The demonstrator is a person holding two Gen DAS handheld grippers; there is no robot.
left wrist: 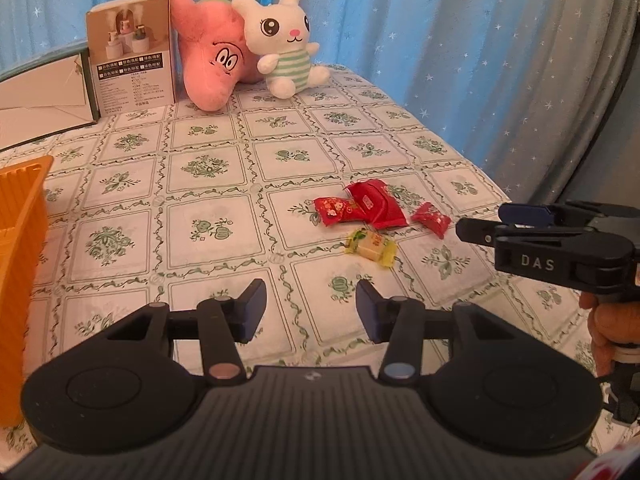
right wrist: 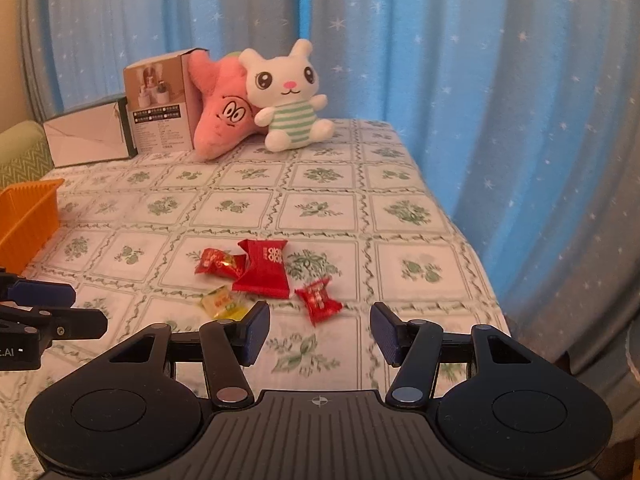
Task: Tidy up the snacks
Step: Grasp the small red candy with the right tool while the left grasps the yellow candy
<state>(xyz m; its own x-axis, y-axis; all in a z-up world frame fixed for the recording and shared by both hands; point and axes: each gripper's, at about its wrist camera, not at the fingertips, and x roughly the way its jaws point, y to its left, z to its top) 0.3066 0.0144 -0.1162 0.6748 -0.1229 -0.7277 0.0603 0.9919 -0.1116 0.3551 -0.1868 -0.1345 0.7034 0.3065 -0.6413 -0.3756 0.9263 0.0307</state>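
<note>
Several wrapped snacks lie together on the patterned tablecloth: a big red pack (left wrist: 378,204) (right wrist: 264,268), a red candy to its left (left wrist: 336,209) (right wrist: 219,263), a small red candy to its right (left wrist: 432,219) (right wrist: 319,300), and a yellow candy (left wrist: 371,246) (right wrist: 222,303) in front. My left gripper (left wrist: 311,308) is open and empty, short of the snacks. My right gripper (right wrist: 319,332) is open and empty, just in front of the small red candy; it also shows in the left wrist view (left wrist: 480,220). An orange basket (left wrist: 20,248) (right wrist: 28,220) stands at the left.
At the back stand a pink star plush (left wrist: 208,48) (right wrist: 220,104), a white rabbit plush (left wrist: 286,40) (right wrist: 290,96), a brown carton (left wrist: 132,52) (right wrist: 160,100) and a white box (left wrist: 44,88) (right wrist: 88,136). Blue star curtains (right wrist: 480,80) hang behind; the table's edge (right wrist: 460,220) runs along the right.
</note>
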